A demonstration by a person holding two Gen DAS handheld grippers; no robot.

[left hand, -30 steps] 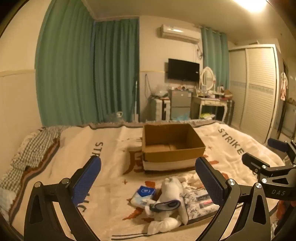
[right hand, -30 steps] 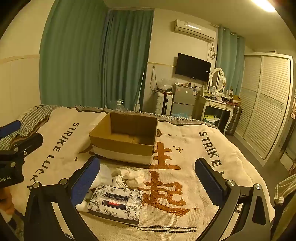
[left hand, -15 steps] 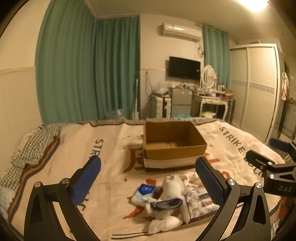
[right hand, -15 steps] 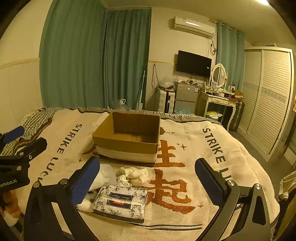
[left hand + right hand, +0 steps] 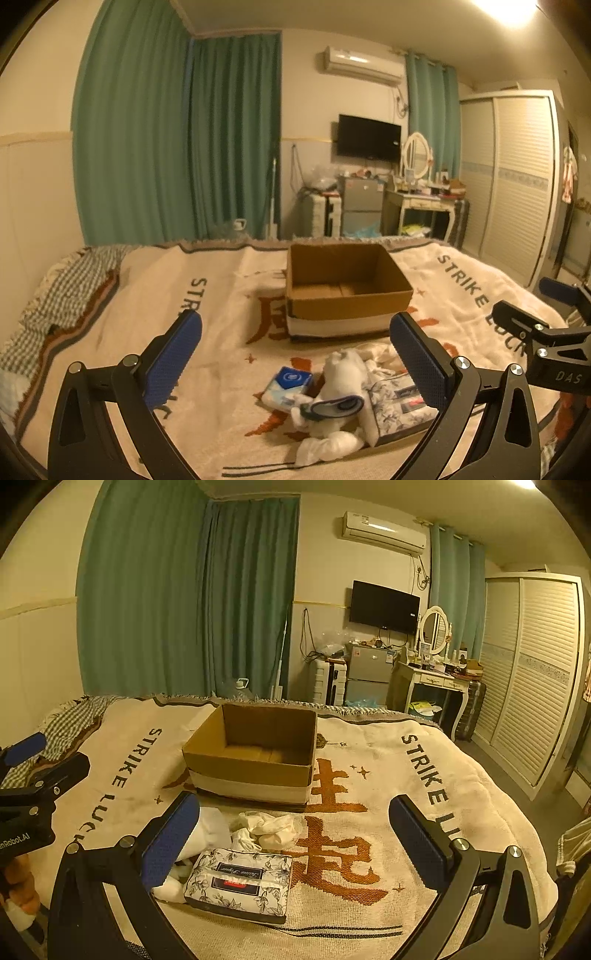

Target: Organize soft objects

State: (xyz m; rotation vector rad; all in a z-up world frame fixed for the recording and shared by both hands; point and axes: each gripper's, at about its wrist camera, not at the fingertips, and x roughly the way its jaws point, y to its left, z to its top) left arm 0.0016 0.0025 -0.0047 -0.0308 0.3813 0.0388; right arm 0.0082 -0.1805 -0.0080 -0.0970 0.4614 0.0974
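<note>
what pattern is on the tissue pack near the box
A dark floral print on white, on the tissue pack; clearest in the right wrist view.

Your right finger (image 5: 417,365) covers part of the floral tissue box (image 5: 395,400) in the left wrist view. In the right wrist view your left finger (image 5: 170,840) hides much of the white plush toy (image 5: 210,830). The dressing-table clutter (image 5: 443,662) is too small to tell, and the bed (image 5: 480,794) is cut off at the lower edge.
</note>
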